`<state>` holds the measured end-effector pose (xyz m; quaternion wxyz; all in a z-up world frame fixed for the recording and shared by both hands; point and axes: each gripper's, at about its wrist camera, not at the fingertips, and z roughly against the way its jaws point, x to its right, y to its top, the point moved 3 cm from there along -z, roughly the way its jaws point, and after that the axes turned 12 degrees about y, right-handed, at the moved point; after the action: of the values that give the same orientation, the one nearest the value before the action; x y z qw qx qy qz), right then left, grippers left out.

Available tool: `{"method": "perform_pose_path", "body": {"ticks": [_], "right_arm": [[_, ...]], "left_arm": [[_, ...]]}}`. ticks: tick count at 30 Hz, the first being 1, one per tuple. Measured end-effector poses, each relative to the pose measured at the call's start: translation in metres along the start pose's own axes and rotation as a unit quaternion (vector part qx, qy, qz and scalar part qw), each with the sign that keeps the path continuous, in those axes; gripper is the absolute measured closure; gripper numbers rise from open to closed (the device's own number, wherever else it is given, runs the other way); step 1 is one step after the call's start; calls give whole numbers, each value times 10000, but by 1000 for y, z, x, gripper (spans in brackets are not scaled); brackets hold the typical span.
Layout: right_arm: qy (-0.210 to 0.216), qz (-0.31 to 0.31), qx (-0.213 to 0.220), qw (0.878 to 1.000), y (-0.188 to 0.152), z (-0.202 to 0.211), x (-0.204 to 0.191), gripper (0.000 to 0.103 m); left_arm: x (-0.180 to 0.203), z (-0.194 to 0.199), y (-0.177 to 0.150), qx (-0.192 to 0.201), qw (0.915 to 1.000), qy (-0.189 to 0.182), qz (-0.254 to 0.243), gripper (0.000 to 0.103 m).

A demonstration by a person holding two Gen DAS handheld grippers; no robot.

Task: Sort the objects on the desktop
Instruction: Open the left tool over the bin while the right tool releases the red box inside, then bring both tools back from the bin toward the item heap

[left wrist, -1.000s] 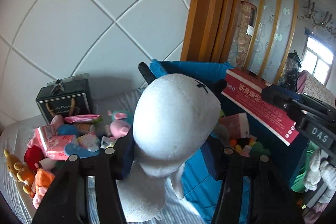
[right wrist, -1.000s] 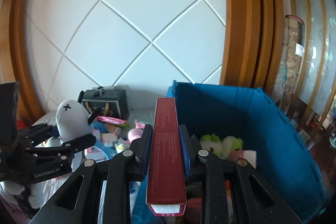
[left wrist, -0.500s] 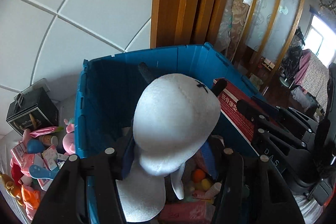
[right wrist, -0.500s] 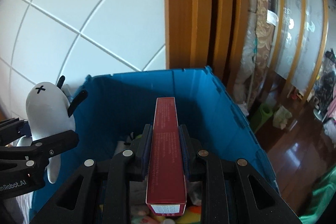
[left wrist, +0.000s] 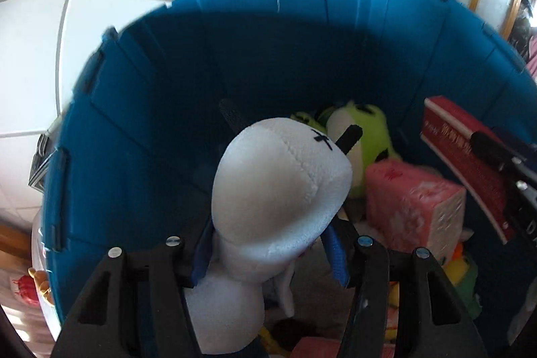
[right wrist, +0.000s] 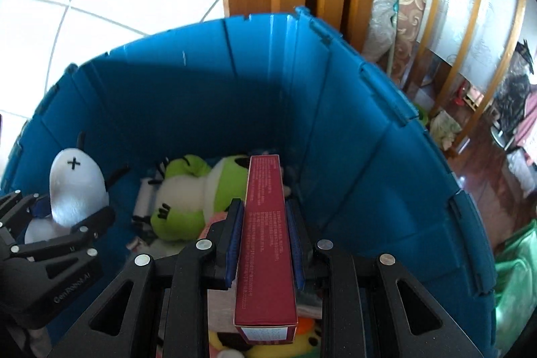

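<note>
Blue crate [right wrist: 335, 130] below us, our left gripper [left wrist: 268, 252] clamps the white plush [left wrist: 278, 183], our right gripper [right wrist: 265, 244] the red box [right wrist: 266, 244], which could land on its edge and tip against the crate wall.

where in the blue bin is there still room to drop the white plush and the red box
Little bare floor shows in the blue bin. The loosest patch is by its left wall, between the white plush and the green frog plush. Toward the right it is crowded: the pink pack lies there, beside the red box.
</note>
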<state>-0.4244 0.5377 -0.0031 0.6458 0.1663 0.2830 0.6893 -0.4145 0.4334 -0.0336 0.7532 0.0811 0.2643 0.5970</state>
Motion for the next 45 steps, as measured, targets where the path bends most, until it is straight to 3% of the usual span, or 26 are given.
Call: {"method": "perform_pose_path", "body": {"ticks": [9, 15, 17, 19, 30, 35, 42, 45], "right_arm": [[-23, -155, -422, 9990, -9, -22, 10, 78], [-161, 10, -674, 9976, -13, -33, 5, 74], [-201, 6, -683, 9975, -14, -34, 6, 51], [-292, 26, -704, 9971, -14, -36, 6, 1], [-90, 295, -699, 9971, -14, -35, -4, 0], [-102, 332, -621, 9975, -12, -30, -5, 0], [32, 269, -40, 9996, -1, -5, -7, 0], [195, 296, 54, 9994, 2, 1, -13, 0]], "left_arm": [[13, -2, -9, 12, 9983, 343, -463, 42], [8, -9, -1, -46, 9982, 379, -453, 38], [7, -8, -1, -36, 9986, 341, -401, 37], [5, -7, -1, 2, 9990, 311, -326, 37], [0, -2, 2, 141, 9997, 181, -72, 37], [-7, 15, 5, 559, 9983, 104, 142, 37], [-31, 54, 5, 1278, 9895, -39, 680, 37], [-42, 71, 2, 1332, 9882, -149, 744, 36]]}}
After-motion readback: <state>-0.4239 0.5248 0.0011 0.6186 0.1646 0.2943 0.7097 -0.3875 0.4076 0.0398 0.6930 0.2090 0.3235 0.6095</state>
